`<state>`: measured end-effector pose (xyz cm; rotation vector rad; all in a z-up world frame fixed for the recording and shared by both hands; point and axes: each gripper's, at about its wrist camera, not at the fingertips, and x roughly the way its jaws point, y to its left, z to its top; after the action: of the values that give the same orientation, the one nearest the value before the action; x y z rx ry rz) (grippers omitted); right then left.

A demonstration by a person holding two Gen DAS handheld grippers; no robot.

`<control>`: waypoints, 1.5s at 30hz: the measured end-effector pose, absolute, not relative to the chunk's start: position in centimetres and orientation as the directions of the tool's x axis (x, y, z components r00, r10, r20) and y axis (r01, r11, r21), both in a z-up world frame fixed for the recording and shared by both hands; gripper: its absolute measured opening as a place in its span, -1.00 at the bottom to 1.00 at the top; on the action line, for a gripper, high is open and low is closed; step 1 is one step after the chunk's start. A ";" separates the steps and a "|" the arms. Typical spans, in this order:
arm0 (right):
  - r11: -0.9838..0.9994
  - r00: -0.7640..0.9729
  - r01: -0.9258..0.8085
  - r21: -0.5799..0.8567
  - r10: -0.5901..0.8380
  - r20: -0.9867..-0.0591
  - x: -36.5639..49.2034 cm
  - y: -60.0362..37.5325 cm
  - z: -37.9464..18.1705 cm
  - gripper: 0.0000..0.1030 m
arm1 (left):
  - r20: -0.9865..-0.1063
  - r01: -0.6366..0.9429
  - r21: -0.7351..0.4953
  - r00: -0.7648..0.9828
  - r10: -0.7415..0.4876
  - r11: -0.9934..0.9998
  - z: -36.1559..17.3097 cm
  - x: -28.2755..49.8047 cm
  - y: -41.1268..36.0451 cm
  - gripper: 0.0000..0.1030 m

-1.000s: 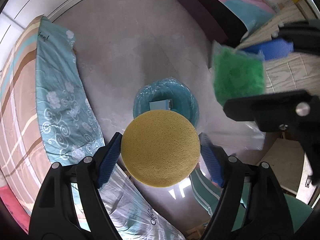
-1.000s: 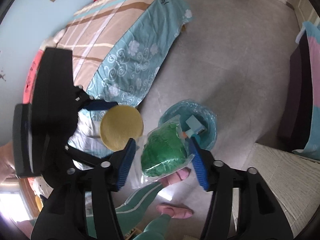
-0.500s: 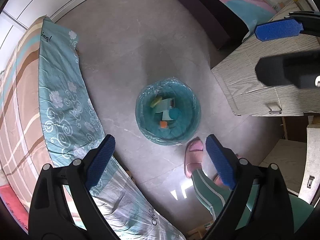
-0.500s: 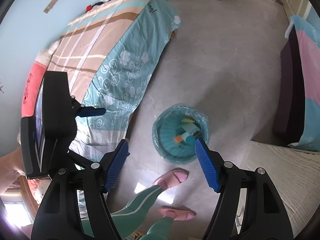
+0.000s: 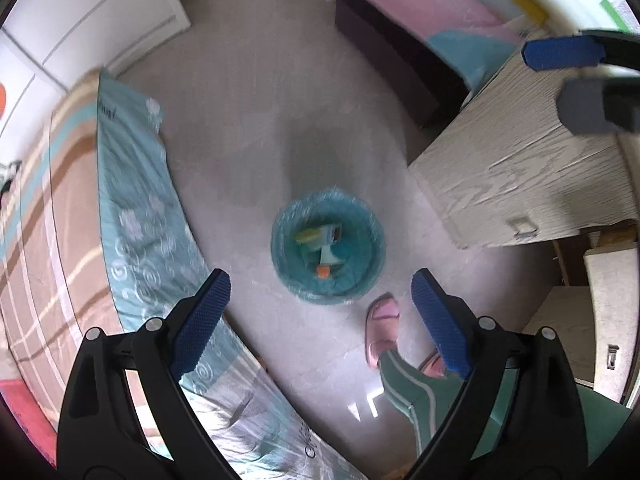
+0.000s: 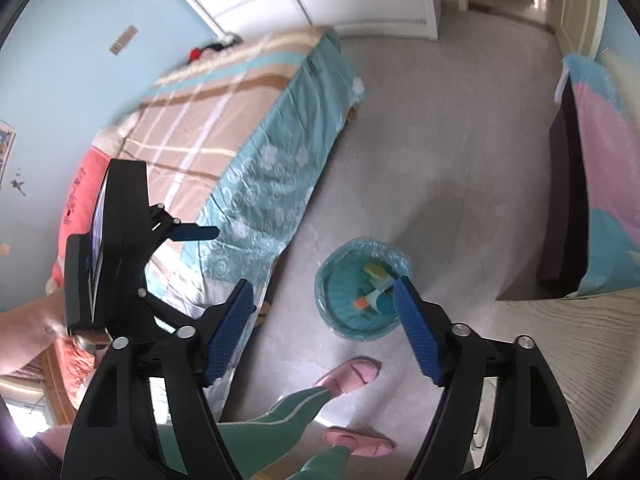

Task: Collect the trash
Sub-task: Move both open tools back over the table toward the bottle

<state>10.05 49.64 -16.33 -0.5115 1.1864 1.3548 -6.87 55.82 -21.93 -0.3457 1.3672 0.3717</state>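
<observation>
A round bin with a teal liner (image 5: 280, 248) stands on the grey floor far below both grippers. In it lie a yellow sponge (image 5: 306, 235), a pale blue box (image 5: 329, 240) and a small orange piece (image 5: 322, 271). My left gripper (image 5: 320, 280) points straight down over the bin, open, with nothing between its blue pads. In the right wrist view the bin (image 6: 328, 276) sits lower right of centre; my right gripper (image 6: 324, 286) has its jaws opening, with nothing between them. The left gripper's body (image 6: 120, 240) shows at the left, over the bed.
A bed with a teal patterned cover (image 5: 132, 216) runs along the left. A pale wood cabinet (image 5: 520, 168) stands to the right, a pink and blue bed (image 5: 420, 12) beyond it. A person's foot in a pink slipper (image 5: 382, 328) rests beside the bin.
The left gripper let go of the yellow round sponge and the right gripper let go of the green bagged item over the bin. Both grippers opened wider and rose.
</observation>
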 end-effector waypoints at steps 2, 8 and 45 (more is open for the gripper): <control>0.235 -0.183 -0.910 0.342 0.512 -0.840 10.8 47.5 -14.2 0.48 | -0.967 -0.421 -0.028 0.242 0.082 0.907 -18.7 -5.9 54.9 0.74; 0.352 -0.042 -0.879 0.321 0.614 -0.789 13.6 39.6 -9.0 0.68 | -0.916 -0.290 -0.005 0.386 0.113 0.957 -11.6 -1.2 51.2 0.83; 0.903 0.453 -0.337 0.268 0.405 -0.794 13.3 -10.4 -7.4 0.71 | -0.859 0.519 0.010 0.442 -0.259 0.855 -6.5 18.1 13.2 0.87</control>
<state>13.34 -10.39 -7.43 0.0755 1.0010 0.4583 18.09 13.17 -6.47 0.2903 1.0041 -0.4911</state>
